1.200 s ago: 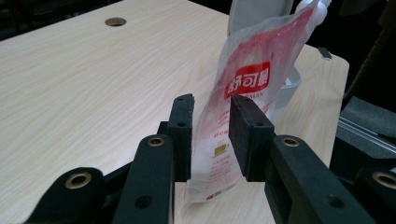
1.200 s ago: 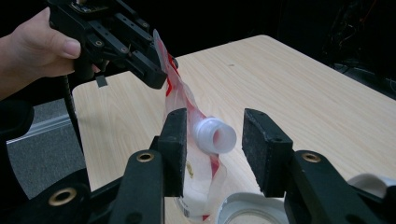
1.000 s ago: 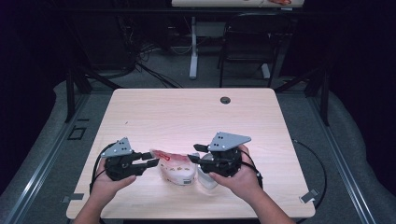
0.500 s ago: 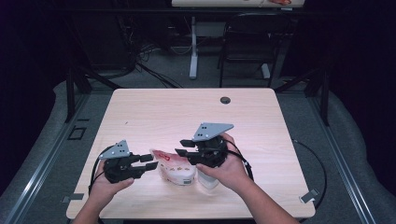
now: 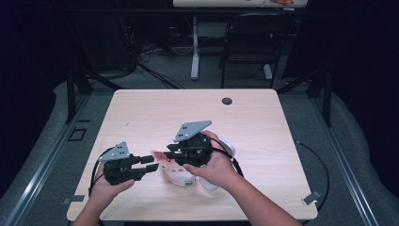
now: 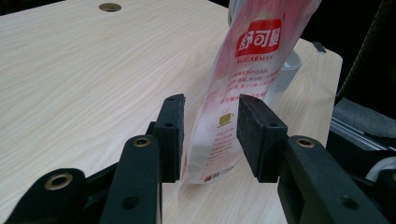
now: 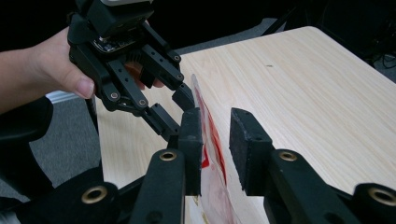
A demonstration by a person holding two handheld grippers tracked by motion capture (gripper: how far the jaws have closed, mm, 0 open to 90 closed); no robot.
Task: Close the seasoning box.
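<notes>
A red and white plastic pouch printed "SUGARMAN" stands on the table between my two grippers. My left gripper reaches it from the left. In the left gripper view its jaws straddle the pouch's lower edge; they have just been opening, and a gap shows beside one pad. My right gripper comes from the right over the pouch's top. Its jaws have just been closing around the pouch's thin edge, with a gap left at one pad. Beyond them is the left gripper.
The light wooden table has a cable hole near its far edge. A white container sits under my right hand, behind the pouch. A chair and desk legs stand on the floor beyond the table.
My right gripper has moved left over the pouch's top and its jaws have narrowed. The left gripper has stayed in place.
</notes>
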